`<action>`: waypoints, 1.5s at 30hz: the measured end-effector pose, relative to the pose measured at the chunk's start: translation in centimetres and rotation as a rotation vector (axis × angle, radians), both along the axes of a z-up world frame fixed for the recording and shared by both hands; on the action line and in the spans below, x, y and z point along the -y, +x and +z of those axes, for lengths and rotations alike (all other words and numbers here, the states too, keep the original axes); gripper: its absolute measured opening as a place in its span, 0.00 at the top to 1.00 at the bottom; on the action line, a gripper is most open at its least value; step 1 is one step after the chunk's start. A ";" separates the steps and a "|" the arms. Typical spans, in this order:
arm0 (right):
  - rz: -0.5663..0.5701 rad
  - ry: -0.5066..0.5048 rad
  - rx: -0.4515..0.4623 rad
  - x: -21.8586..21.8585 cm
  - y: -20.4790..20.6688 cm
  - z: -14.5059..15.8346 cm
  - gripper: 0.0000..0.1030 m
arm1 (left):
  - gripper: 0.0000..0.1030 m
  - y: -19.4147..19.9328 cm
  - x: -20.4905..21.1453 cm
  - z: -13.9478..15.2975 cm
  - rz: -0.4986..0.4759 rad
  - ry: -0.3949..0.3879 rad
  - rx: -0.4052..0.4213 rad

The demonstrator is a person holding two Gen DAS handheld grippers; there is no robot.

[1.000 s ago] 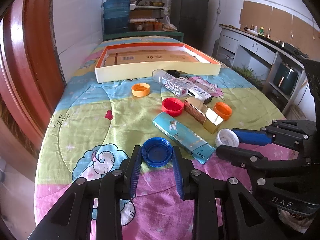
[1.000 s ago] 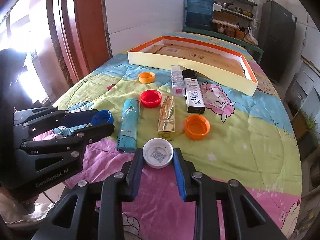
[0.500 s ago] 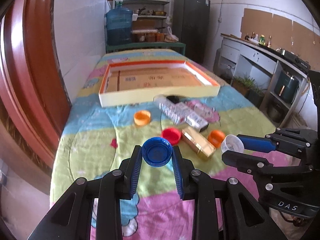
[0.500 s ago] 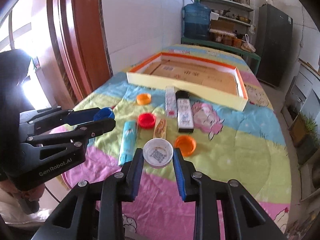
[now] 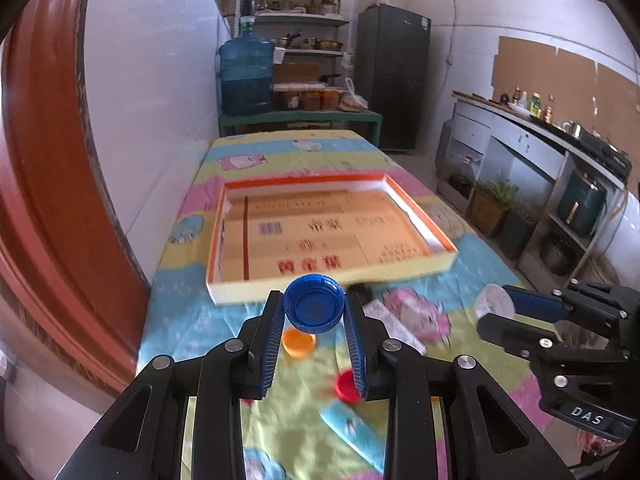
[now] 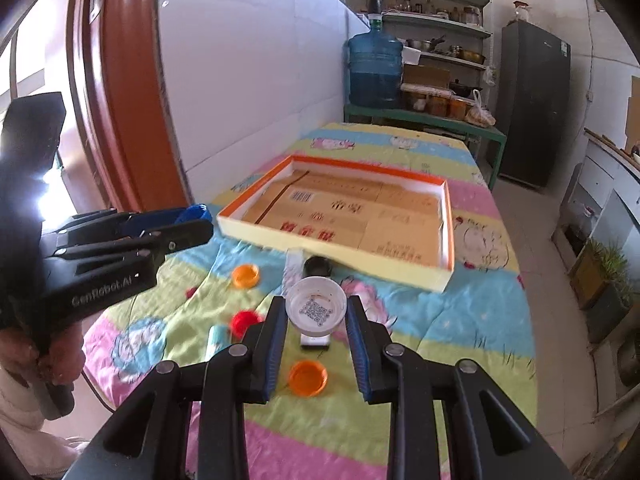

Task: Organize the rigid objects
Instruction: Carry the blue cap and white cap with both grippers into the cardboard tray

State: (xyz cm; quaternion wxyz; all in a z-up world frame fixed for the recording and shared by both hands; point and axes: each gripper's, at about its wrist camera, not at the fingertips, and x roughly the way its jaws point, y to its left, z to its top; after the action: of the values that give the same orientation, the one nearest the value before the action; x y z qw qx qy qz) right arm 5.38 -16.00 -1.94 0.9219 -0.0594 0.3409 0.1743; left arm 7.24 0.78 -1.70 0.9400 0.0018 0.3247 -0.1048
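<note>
My left gripper [image 5: 314,312] is shut on a blue bottle cap [image 5: 314,303] and holds it high above the bed, just short of the near wall of the shallow orange-rimmed box [image 5: 434,267]. My right gripper [image 6: 317,312] is shut on a white bottle cap [image 6: 317,307] with a QR code inside, also lifted, in front of the same box [image 6: 447,236]. The right gripper with its white cap [image 5: 494,301] shows at the right of the left wrist view. The left gripper with its blue cap [image 6: 195,213] shows at the left of the right wrist view.
On the cartoon-print bedspread [image 6: 460,320] lie two orange caps [image 6: 245,275] [image 6: 308,377], a red cap [image 6: 244,320], a teal box [image 5: 354,430] and a white box [image 6: 316,342]. A wall and red door frame [image 6: 116,120] stand at the left. A counter [image 5: 540,148] stands at the right.
Both grippers have lifted their caps off the bedspread and moved forward toward the box, which now fills more of both views.
</note>
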 end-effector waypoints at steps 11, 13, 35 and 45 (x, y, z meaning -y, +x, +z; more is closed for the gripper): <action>-0.018 0.010 0.021 1.7 5.1 2.3 0.71 | 0.70 5.6 -0.3 3.0 0.075 0.011 0.040; -0.019 0.023 0.009 2.1 6.3 2.4 0.71 | 0.70 6.8 -0.4 3.4 0.087 0.014 0.042; -0.028 0.021 -0.151 2.1 20.5 -0.8 0.71 | 0.70 20.4 0.2 -1.4 0.069 0.003 -0.141; -0.052 -0.007 -0.226 1.4 24.4 -4.5 0.71 | 0.70 23.3 0.2 -5.1 0.078 0.000 -0.213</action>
State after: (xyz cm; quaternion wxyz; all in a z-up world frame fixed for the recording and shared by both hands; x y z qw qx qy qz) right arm 29.81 -17.43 -6.43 0.8815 -0.0338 0.4449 0.1548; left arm 30.55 0.59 -6.78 0.9036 -0.0219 0.4224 -0.0678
